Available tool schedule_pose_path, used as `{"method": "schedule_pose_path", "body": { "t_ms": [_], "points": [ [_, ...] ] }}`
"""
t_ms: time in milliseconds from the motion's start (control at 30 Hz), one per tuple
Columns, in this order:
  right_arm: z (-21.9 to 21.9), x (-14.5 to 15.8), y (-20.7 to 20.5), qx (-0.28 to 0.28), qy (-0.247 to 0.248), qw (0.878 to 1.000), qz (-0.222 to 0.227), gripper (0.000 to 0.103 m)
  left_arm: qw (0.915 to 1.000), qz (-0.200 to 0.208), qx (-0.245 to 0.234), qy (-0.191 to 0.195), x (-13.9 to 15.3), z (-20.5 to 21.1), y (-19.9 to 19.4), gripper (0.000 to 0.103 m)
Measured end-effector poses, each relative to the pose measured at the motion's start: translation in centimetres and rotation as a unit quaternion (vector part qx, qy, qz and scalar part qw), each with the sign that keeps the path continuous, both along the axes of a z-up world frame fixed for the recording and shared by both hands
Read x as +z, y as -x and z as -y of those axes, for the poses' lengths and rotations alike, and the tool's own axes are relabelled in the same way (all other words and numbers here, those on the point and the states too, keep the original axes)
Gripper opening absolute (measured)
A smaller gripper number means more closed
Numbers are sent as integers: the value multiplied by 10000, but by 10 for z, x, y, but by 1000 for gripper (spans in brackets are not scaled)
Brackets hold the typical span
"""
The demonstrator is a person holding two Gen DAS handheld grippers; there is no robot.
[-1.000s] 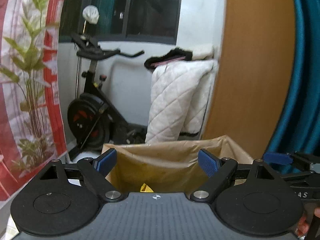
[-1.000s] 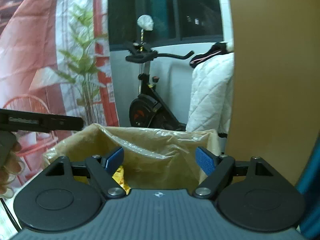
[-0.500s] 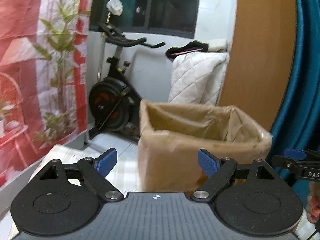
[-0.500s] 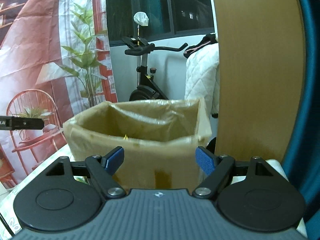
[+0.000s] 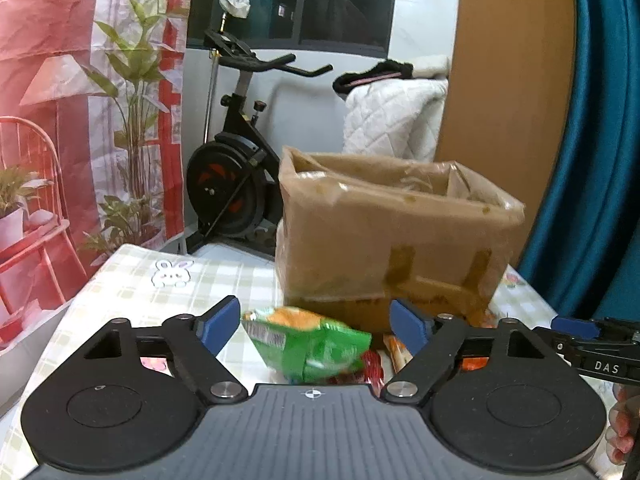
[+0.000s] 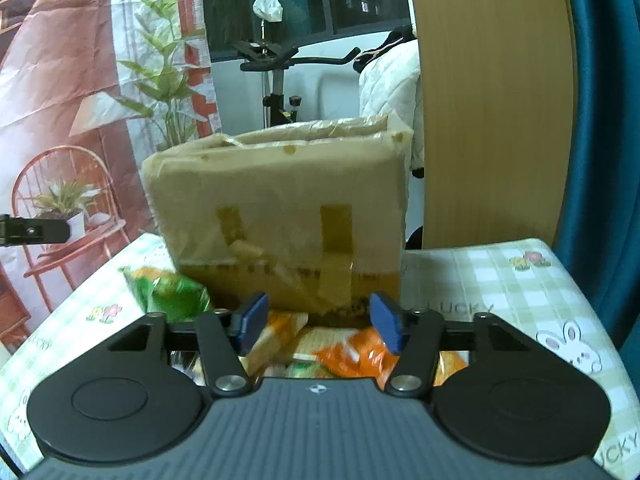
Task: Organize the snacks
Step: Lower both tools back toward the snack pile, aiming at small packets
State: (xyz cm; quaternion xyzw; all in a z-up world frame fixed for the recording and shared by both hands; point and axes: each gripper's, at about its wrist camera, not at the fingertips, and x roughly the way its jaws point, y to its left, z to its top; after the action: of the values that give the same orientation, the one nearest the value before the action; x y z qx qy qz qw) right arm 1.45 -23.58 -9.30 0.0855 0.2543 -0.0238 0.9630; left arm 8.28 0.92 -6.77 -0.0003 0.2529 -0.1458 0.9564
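Note:
A taped cardboard box with a plastic liner stands on the checked tablecloth; it also shows in the right wrist view. Snack packets lie in front of it. A green packet lies between my left gripper's open fingers, untouched; it shows at the left in the right wrist view. Orange packets lie under my open right gripper. The right gripper's tip shows in the left wrist view.
An exercise bike stands behind the table. A wooden panel and a blue curtain are at the right. A printed backdrop hangs at the left. The table's edges are near.
Both grippers have pulled back from above the box and dropped lower. The box's front and the snack packets on the table have come into view.

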Motion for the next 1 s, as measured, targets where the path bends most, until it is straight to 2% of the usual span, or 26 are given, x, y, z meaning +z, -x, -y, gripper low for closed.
{"method": "schedule_pose_path", "body": {
  "t_ms": [100, 467, 667, 833, 1000],
  "points": [
    [-4, -7, 11, 100, 53, 9999, -74, 49, 9999, -101, 30, 116, -7, -4, 3, 81],
    [-7, -45, 2, 552, 179, 9969, -530, 48, 9980, -582, 190, 184, -43, -14, -8, 78],
    [-8, -79, -23, 1236, 666, 9848, -1021, 48, 9958, -871, 244, 172, -65, -15, -25, 75],
    [4, -96, -46, 1602, 648, 9769, -1260, 48, 9937, -1080, 243, 163, -79, -13, -37, 73],
    [14, -106, -61, 1825, 745, 9708, -1366, 61, 9923, -1207, 222, 178, -90, -9, -46, 73]
  ]
}}
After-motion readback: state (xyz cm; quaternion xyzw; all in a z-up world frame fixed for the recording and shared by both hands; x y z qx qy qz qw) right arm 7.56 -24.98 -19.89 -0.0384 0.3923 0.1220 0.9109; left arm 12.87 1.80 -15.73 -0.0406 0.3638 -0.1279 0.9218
